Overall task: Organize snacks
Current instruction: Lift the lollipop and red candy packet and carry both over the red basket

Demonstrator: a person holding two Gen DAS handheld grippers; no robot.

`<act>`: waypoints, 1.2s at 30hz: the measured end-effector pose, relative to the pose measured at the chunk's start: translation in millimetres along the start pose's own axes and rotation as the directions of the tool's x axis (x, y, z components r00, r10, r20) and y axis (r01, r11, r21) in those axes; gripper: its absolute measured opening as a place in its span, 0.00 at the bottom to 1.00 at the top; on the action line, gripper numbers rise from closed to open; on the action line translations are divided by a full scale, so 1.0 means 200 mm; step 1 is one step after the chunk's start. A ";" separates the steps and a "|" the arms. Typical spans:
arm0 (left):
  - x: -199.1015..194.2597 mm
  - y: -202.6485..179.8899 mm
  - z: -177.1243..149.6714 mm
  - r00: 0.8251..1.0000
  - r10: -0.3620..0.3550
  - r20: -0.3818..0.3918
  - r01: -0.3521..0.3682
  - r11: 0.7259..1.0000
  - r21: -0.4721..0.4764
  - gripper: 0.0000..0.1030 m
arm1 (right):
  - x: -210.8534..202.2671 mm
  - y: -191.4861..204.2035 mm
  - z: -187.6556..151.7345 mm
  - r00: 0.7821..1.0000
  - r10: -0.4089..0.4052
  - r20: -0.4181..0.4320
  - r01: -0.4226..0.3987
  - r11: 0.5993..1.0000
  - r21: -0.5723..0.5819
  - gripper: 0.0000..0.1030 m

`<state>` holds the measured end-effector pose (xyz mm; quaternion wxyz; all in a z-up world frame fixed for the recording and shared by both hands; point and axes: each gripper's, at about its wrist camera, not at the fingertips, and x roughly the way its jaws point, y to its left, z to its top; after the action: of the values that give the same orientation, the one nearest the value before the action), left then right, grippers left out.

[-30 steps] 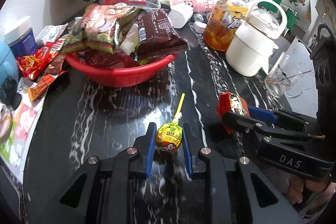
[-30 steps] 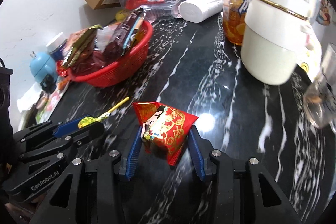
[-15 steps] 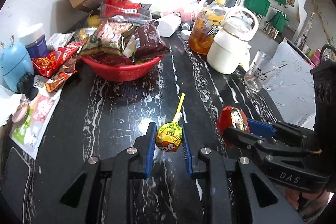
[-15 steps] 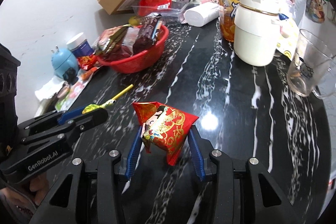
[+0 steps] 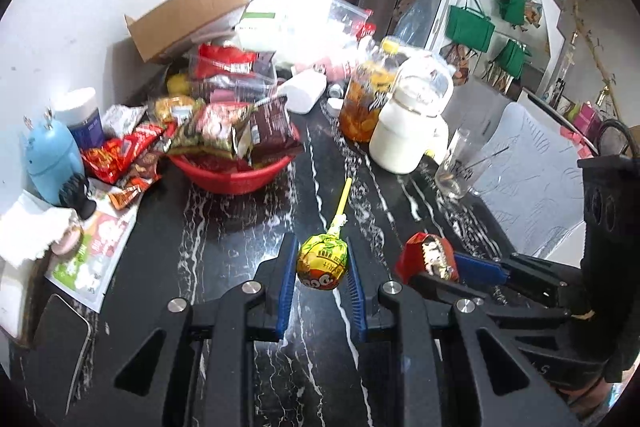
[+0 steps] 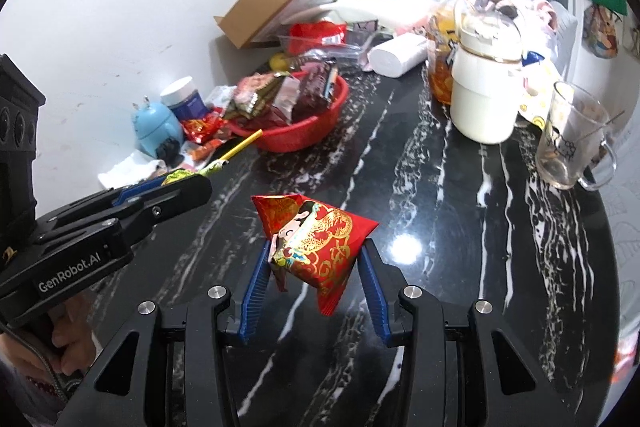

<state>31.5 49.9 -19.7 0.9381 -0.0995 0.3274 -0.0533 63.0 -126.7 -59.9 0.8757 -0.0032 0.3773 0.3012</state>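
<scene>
Left wrist: left claw [image 5: 322, 264] clamps a lollipop [image 5: 322, 261] (stick forward); right claw [image 6: 316, 259] pinches a red packet [image 6: 316, 241].

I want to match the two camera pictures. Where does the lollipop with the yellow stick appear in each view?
Left wrist view: the lollipop is at lower centre, gripped between the left gripper's blue pads, stick pointing away.
Right wrist view: at the left edge, only its wrapper and stick show beyond the left gripper's tip.
Shared landmark: the red basket of snacks behind it.
</scene>
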 end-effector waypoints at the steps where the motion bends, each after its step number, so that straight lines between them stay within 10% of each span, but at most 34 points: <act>1: -0.02 0.00 0.01 1.000 -0.002 0.010 0.002 1.000 0.001 0.23 | -0.01 0.01 0.00 1.000 0.003 0.005 -0.003 1.000 -0.004 0.42; 36: 0.03 0.29 0.61 0.975 0.027 0.223 -0.027 1.000 -0.004 0.23 | 0.11 0.08 0.70 0.984 0.075 0.159 -0.057 0.992 -0.115 0.43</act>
<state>114.7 123.4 56.7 0.9695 -0.1007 0.2215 -0.0289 158.7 -69.8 29.7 0.8916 -0.0143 0.2873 0.3497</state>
